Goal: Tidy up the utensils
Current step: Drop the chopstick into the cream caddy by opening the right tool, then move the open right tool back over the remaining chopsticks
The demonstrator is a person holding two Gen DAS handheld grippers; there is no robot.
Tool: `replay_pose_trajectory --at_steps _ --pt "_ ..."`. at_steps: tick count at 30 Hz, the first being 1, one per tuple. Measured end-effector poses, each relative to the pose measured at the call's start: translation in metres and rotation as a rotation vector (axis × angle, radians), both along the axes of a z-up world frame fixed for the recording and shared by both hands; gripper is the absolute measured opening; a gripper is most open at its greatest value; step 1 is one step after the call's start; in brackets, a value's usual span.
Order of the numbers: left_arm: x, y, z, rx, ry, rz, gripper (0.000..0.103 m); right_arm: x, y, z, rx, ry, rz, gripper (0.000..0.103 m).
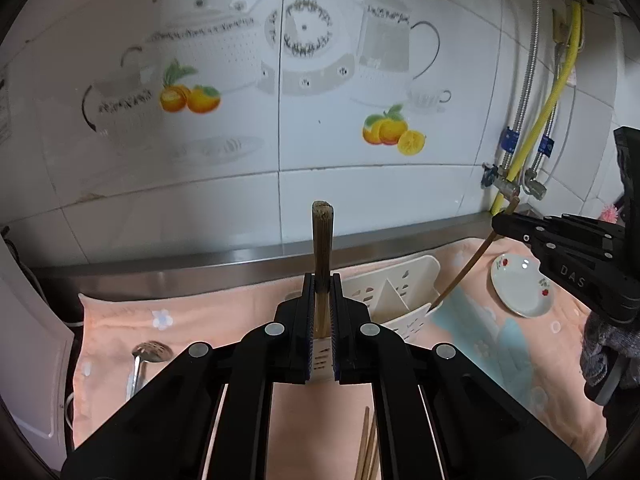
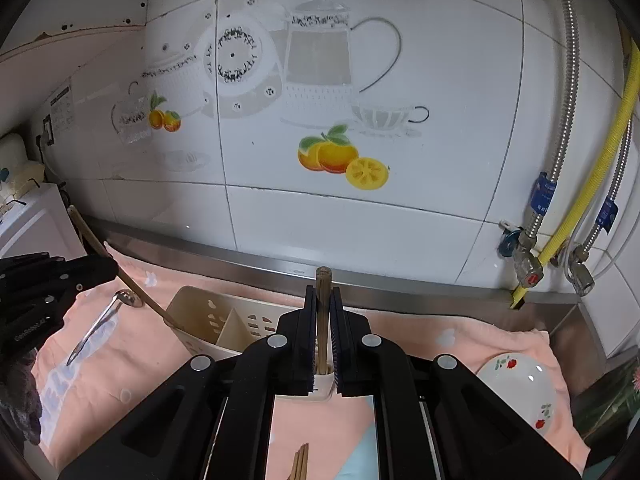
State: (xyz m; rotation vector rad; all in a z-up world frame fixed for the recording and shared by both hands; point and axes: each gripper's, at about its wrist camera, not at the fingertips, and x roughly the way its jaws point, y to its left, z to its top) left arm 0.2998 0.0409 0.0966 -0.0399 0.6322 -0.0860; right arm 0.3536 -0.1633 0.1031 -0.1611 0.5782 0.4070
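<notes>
My left gripper (image 1: 322, 280) is shut on a brown chopstick (image 1: 322, 248) held upright over the cream slotted utensil holder (image 1: 394, 296). In the right wrist view the same gripper (image 2: 106, 266) shows at the left, its chopstick (image 2: 120, 268) slanting down into the holder's left end. My right gripper (image 2: 323, 292) is shut on another chopstick (image 2: 322, 304), upright, tip in the holder (image 2: 216, 320). That gripper (image 1: 498, 226) and its chopstick (image 1: 464, 268) show at the right of the left wrist view. A metal slotted spoon (image 1: 148, 354) lies on the pink cloth (image 1: 224, 320); it also shows in the right view (image 2: 104, 320).
A white saucer with red flowers (image 2: 520, 388) lies on the cloth at the right, also in the left view (image 1: 520, 288). More chopsticks (image 2: 300, 462) lie on the cloth below the grippers. A steel ledge (image 2: 400, 288) and tiled wall stand behind. Pipes and valves (image 2: 528, 256) are at the right.
</notes>
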Motion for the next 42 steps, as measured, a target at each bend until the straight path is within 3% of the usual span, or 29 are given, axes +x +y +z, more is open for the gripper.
replay_pose_trajectory --at_steps 7,13,14,16,24,33,42 --pt "0.012 -0.003 -0.014 0.002 0.03 0.0 0.007 -0.002 0.004 -0.003 -0.01 -0.007 0.006 0.008" --pt "0.004 -0.002 -0.008 0.013 0.0 0.003 0.009 -0.012 -0.002 0.004 0.003 -0.037 -0.002 0.02" --pt "0.002 -0.002 -0.007 0.011 -0.006 0.0 0.009 -0.014 -0.003 0.005 0.004 -0.043 -0.002 0.021" --pt "-0.007 -0.002 -0.001 0.027 -0.028 0.006 0.021 -0.022 -0.006 0.008 -0.002 -0.06 -0.007 0.025" --pt "-0.06 0.001 0.003 0.032 -0.066 0.004 0.022 -0.076 -0.031 0.006 0.018 -0.101 -0.004 0.04" --pt "-0.119 0.005 -0.043 0.024 -0.006 -0.011 0.022 -0.139 -0.054 -0.046 0.037 -0.047 0.007 0.045" --pt "-0.164 0.014 -0.104 0.018 0.071 0.002 0.022 -0.186 -0.071 -0.13 -0.013 0.067 -0.031 0.048"
